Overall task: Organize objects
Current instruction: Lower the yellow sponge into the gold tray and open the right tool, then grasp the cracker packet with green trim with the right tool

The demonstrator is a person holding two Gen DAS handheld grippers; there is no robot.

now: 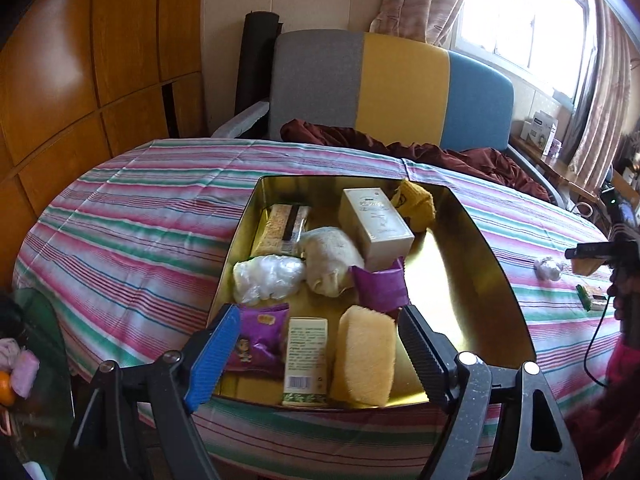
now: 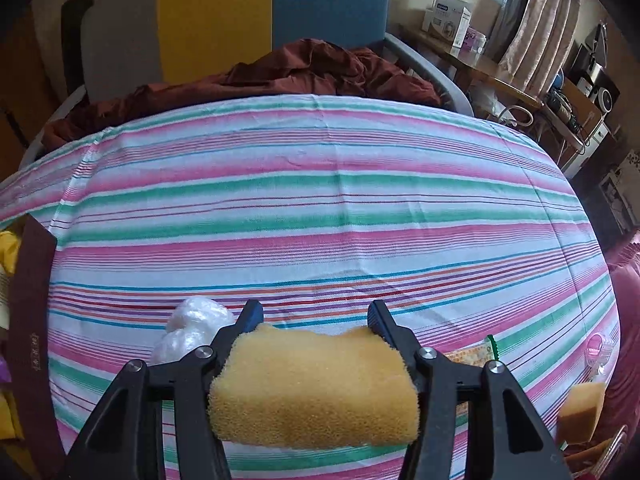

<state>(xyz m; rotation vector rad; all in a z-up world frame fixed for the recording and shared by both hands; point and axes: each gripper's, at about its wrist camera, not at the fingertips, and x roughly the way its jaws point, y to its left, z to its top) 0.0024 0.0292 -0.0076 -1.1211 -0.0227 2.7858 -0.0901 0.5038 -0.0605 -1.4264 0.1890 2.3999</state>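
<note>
A gold tin tray (image 1: 472,256) on the striped table holds a yellow sponge (image 1: 364,356), a white box (image 1: 374,224), purple packets (image 1: 260,340), a green-and-white box (image 1: 306,360), a white plastic wad (image 1: 266,276), a cloth bundle (image 1: 330,260) and a yellow cloth (image 1: 416,200). My left gripper (image 1: 316,348) is open and empty above the tray's near edge. My right gripper (image 2: 314,318) is shut on a yellow sponge (image 2: 312,388), held above the tablecloth; it also shows at the far right of the left wrist view (image 1: 584,256).
A white plastic wad (image 2: 192,330) and an orange-green packet (image 2: 476,354) lie on the cloth beside the right gripper. Another sponge piece (image 2: 580,408) sits at the right table edge. A dark red blanket (image 1: 400,148) lies on the chair behind the table.
</note>
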